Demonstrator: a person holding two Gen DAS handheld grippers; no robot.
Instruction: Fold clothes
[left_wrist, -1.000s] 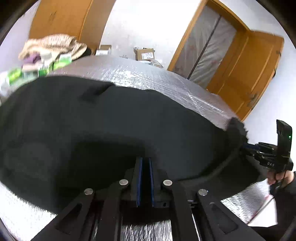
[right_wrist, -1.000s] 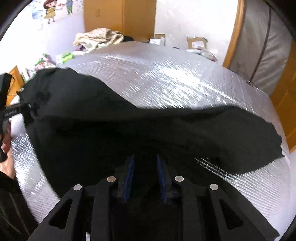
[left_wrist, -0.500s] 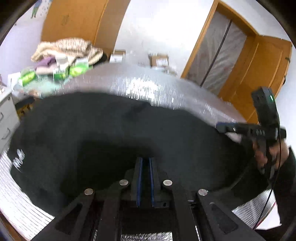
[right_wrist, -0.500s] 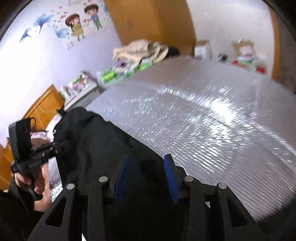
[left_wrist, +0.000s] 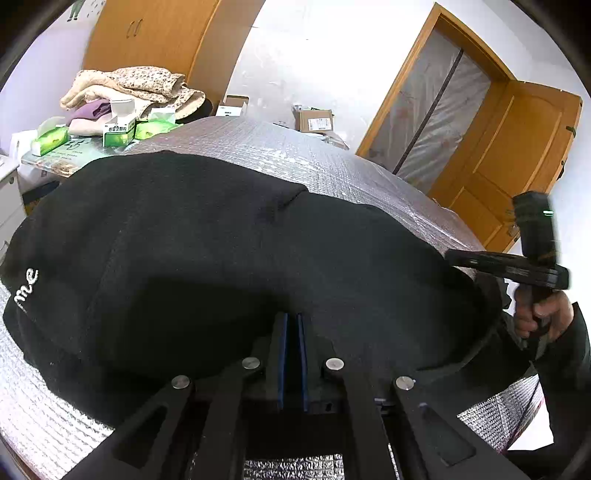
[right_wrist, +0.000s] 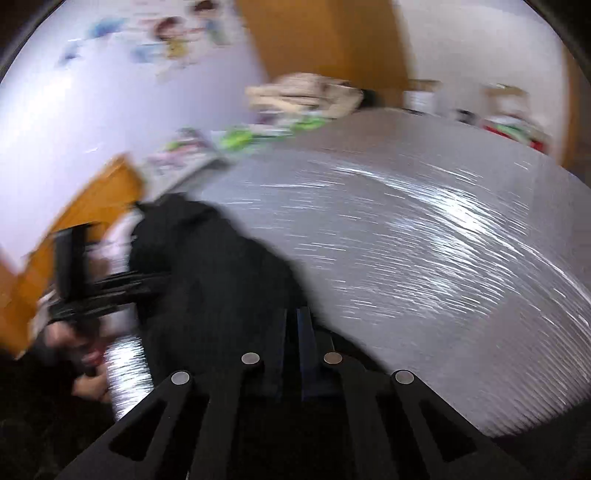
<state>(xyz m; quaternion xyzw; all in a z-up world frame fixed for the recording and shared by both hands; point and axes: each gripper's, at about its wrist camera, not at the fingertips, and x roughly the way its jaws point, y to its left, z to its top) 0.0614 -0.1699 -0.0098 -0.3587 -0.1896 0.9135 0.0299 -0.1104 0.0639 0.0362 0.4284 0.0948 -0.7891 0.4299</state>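
Observation:
A black garment (left_wrist: 221, 229) with white lettering (left_wrist: 26, 284) lies spread over the silver quilted surface (left_wrist: 332, 166). My left gripper (left_wrist: 291, 319) is shut on its near edge, pads almost touching. In the left wrist view my right gripper (left_wrist: 452, 255), held by a hand (left_wrist: 543, 314), meets the garment's right edge. The right wrist view is blurred. It shows my right gripper (right_wrist: 298, 314) with its pads close together at the edge of the black garment (right_wrist: 214, 273). The left gripper (right_wrist: 147, 284) holds the garment's far side.
A pile of beige and purple clothes (left_wrist: 129, 85) and green tissue boxes (left_wrist: 118, 129) sit beyond the far left corner. Cardboard boxes (left_wrist: 314, 120) stand on the floor behind. An orange door (left_wrist: 517, 155) is at the right. Bare silver surface (right_wrist: 424, 240) stretches right of the garment.
My right gripper went from open to shut and swung quickly, blurring its view. The garment now lies flatter and wider, its white lettering visible at the left. My left gripper stayed shut.

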